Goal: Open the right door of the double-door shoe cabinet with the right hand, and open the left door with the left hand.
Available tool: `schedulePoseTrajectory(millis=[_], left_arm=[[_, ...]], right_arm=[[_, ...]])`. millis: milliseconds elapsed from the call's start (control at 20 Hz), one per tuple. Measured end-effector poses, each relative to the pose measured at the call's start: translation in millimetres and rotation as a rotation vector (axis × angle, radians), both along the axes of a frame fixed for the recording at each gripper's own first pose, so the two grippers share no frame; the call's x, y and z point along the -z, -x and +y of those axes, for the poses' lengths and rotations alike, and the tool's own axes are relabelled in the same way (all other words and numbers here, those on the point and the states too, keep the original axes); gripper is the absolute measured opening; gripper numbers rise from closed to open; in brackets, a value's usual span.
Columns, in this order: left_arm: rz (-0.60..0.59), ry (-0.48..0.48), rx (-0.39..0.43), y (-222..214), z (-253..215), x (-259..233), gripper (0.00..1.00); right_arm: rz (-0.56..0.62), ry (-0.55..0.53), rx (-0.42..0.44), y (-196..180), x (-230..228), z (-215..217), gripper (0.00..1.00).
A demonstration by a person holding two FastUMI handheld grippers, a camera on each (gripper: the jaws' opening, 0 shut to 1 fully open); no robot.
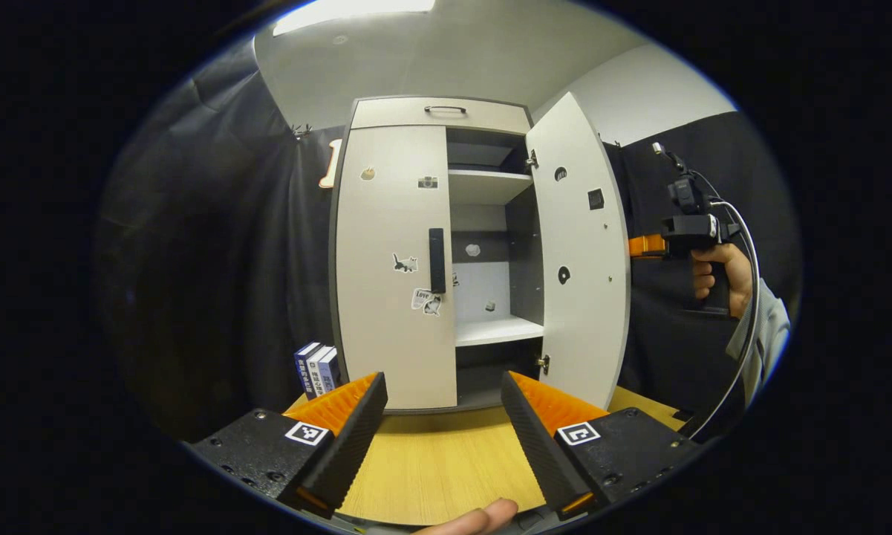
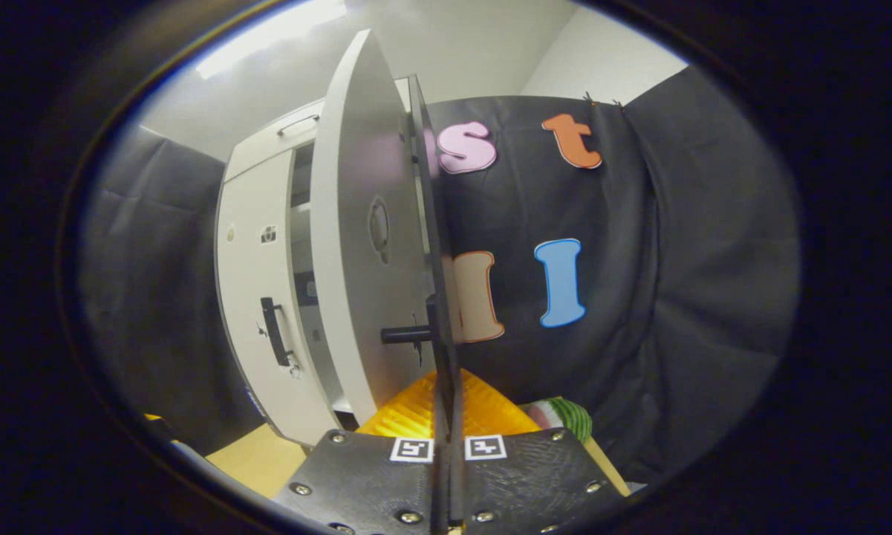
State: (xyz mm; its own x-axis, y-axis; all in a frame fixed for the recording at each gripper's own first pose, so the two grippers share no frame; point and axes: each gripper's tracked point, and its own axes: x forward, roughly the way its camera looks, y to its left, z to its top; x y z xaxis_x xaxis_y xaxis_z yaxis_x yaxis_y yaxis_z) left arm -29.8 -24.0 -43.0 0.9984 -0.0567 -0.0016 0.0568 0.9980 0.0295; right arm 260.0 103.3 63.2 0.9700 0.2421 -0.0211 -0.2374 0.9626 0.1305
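The left claw [image 1: 443, 416] hangs open above a pale wooden counter [image 1: 438, 468], its two fingers spread wide with bare wood between them. Straight ahead of it, at the far edge of the counter, stands the shoe cabinet [image 1: 446, 253], light grey with a dark frame. The left door [image 1: 390, 267] is shut; its dark vertical handle [image 1: 437, 260] sits ahead of the gap between the fingers, well apart from them, and small stickers dot the panel. The right door [image 1: 581, 253] is swung out, exposing white shelves [image 1: 490, 331] and a dark interior. A shallow drawer [image 1: 442, 114] with a handle caps the cabinet. Left of the cabinet's foot, a few books [image 1: 317, 369] stand upright on the counter.

Right of the open door, a hand [image 1: 720, 275] in a light sleeve holds the right claw [image 2: 446, 416], which is closed on the right door's free edge [image 2: 434, 245], one finger on each face, just below that door's dark handle. Black cloth [image 2: 676, 297] drapes the walls behind and to both sides, under a white ceiling with a bright light panel [image 1: 353, 11]. A green-striped object [image 2: 564, 416] lies just right of the right claw, too hidden to identify.
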Motion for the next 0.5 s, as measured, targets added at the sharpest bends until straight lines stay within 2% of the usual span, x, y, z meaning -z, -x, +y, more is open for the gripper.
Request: schedulePoseTrajectory(millis=[100, 150, 250, 300, 350, 450, 500], left_arm=[[0.012, 0.013, 0.011, -15.0, 2.3, -5.7, 0.96], [0.011, 0.02, 0.003, -25.2, 6.2, -11.0, 0.97], [-0.011, 0.022, -0.011, -48.4, 14.9, -25.4, 0.97], [-0.024, 0.019, -0.02, -60.9, 19.9, -31.4, 0.97], [-0.022, 0.015, -0.037, -71.5, 27.2, -34.2, 0.97], [-0.026, 0.037, -0.037, -92.7, 31.3, -42.1, 0.96], [-0.03, 0.056, -0.019, -103.0, 29.6, -46.8, 0.96]], right_arm=[[-0.019, 0.015, 0.018, 15.0, 2.8, -9.2, 0.0], [-0.028, 0.019, 0.046, 22.2, 4.1, -18.0, 0.21], [-0.06, 0.018, 0.078, 42.5, 6.3, -27.7, 0.48], [-0.08, 0.017, 0.09, 56.9, 7.0, -30.5, 0.56], [-0.097, 0.024, 0.107, 75.5, 5.7, -34.2, 0.77], [-0.111, 0.035, 0.106, 100.2, 22.4, -28.8, 0.99], [-0.107, 0.043, 0.11, 113.6, 32.4, -28.3, 0.96]])
